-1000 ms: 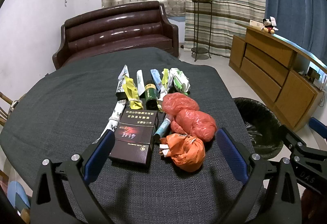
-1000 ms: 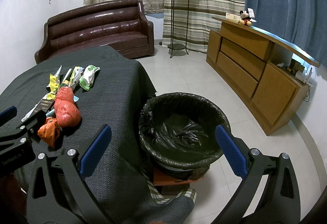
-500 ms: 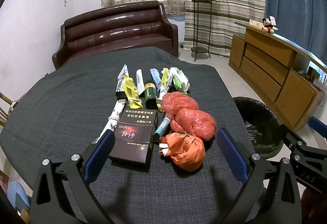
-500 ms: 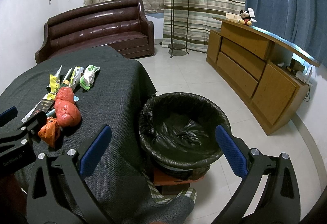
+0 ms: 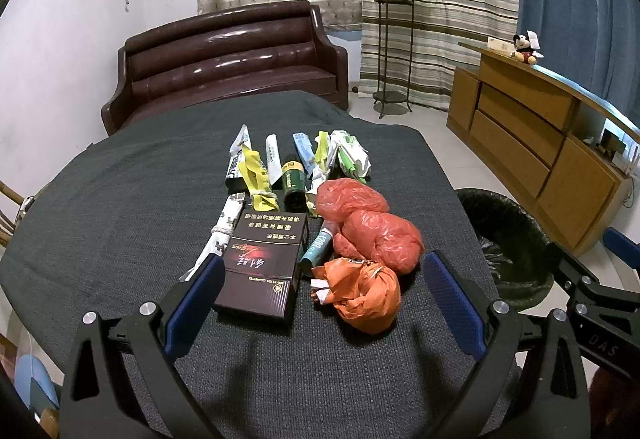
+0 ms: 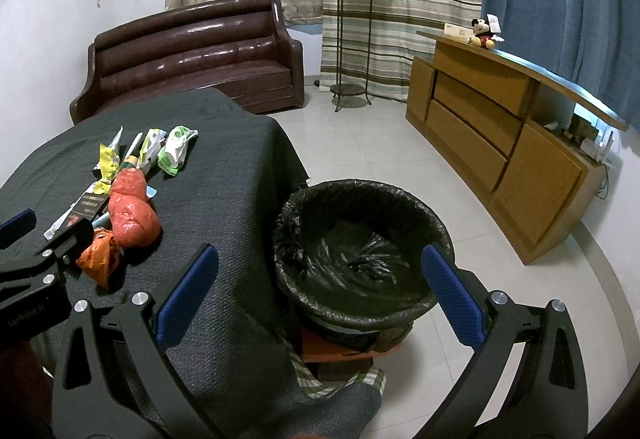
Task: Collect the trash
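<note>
the left gripper hung low over the near part of the bench, level and pointed straight along it, its blue-padded fingers spread wide and holding nothing. between and just past the fingertips lay the trash: a dark cigarette carton just beside the left finger, an orange bag knotted into a ball near the middle, and two red bags touching each other behind it. farther back a row of wrappers and a green can lay side by side. the right gripper was held off the bench's right edge, above the bin, its fingers also wide apart and empty; the left finger sat over the dark cloth, the right one over the bin's far rim. the bin, lined with a black bag, stood on the floor close against the bench's draped corner, its mouth open. in the right wrist view the left gripper's black frame showed at the lower left, next to the orange bag. the bench's near strip in front of the carton was bare cloth, and the tiled floor beyond the bin lay open as far as the wooden sideboard.
</note>
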### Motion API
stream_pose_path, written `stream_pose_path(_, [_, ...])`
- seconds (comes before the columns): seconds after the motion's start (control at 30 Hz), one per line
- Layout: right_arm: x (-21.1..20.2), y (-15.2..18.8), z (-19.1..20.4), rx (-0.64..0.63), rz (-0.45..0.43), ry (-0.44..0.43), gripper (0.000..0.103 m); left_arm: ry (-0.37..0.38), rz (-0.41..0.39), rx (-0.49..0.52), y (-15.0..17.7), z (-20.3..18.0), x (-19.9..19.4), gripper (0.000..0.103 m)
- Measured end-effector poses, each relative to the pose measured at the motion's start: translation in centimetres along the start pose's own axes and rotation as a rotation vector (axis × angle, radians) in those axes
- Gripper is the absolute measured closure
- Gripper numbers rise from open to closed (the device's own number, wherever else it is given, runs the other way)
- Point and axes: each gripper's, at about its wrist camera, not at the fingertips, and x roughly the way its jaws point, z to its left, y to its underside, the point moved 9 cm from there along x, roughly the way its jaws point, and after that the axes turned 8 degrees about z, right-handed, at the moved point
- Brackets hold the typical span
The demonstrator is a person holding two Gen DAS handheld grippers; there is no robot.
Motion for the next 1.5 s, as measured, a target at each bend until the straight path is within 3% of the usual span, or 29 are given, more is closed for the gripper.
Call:
stream_pose_path(0.7, [0.0,0.3,0.2,0.0,0.003,0.009,0.004,0.005,0.005,-0.012,0.5,-0.1,1.2,0.006])
stream_pose_path(0.93, [0.3,0.1,-0.2,-0.008,0.001,0.019,0.011,0.009,0.001,-0.022,0.6,0.4,1.2,0.006])
stream_pose_path(1.07, [0.2,-0.1,0.0,-0.017,0.003,0.029,0.02,-0.005,-0.007,-0.047,0.6,2.3,1.2,0.007])
stream_pose_path(1.5, [0.6,-0.6,2.7,-0.055,0.018,0.0,0.021,-0.063,0.018,-0.103,1.0,9.0,1.3,0.011])
